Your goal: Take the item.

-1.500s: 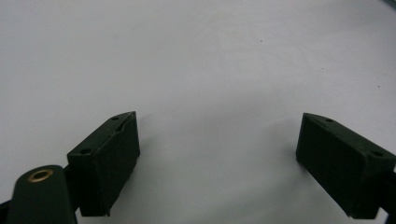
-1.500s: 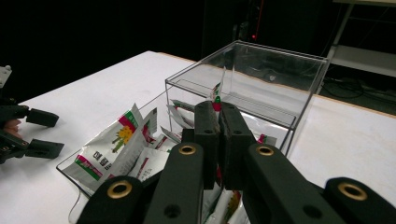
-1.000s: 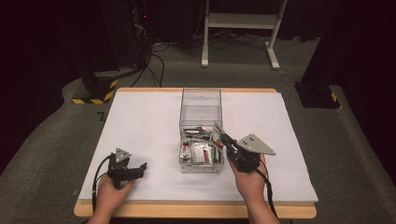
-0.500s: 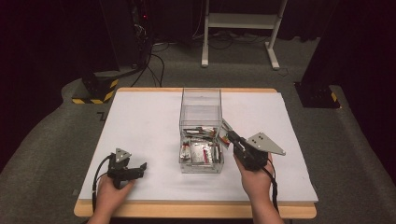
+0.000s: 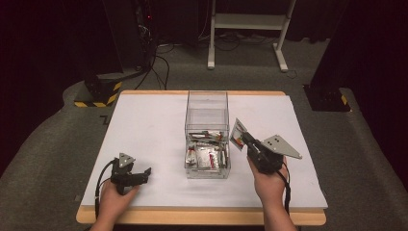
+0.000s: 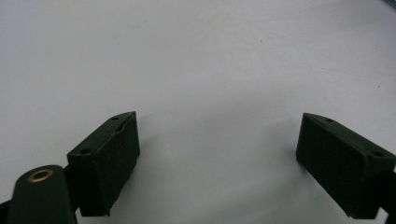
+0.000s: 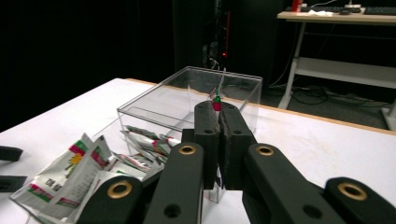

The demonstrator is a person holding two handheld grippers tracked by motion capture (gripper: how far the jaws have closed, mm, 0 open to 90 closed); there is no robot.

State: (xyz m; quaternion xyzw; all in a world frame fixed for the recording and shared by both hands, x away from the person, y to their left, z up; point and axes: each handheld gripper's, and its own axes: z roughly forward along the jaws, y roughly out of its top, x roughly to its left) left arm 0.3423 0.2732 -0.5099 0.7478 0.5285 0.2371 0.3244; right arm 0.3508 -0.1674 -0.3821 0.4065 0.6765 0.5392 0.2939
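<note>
A clear plastic box (image 5: 207, 113) stands mid-table, and several red, green and white sachets (image 5: 206, 155) lie in its near part. The far part looks bare. My right gripper (image 5: 244, 138) hovers just right of the box, shut on one sachet (image 5: 237, 133) that sticks up from its jaws. In the right gripper view my right gripper (image 7: 219, 112) pinches that sachet (image 7: 217, 93) edge-on, with the box (image 7: 154, 105) and loose sachets (image 7: 70, 175) behind and to the left. My left gripper (image 5: 143, 175) rests open on the table at the near left; in its own view my left gripper (image 6: 217, 154) has nothing between its jaws.
The white table (image 5: 149, 125) has bare room left and right of the box. Beyond its far edge are a white desk frame (image 5: 250, 21), cables on the floor and a yellow-black striped base (image 5: 98, 96).
My right gripper has drawn the sachet from over the box's near part to the right, off the box's side. The left hand has stayed put.
</note>
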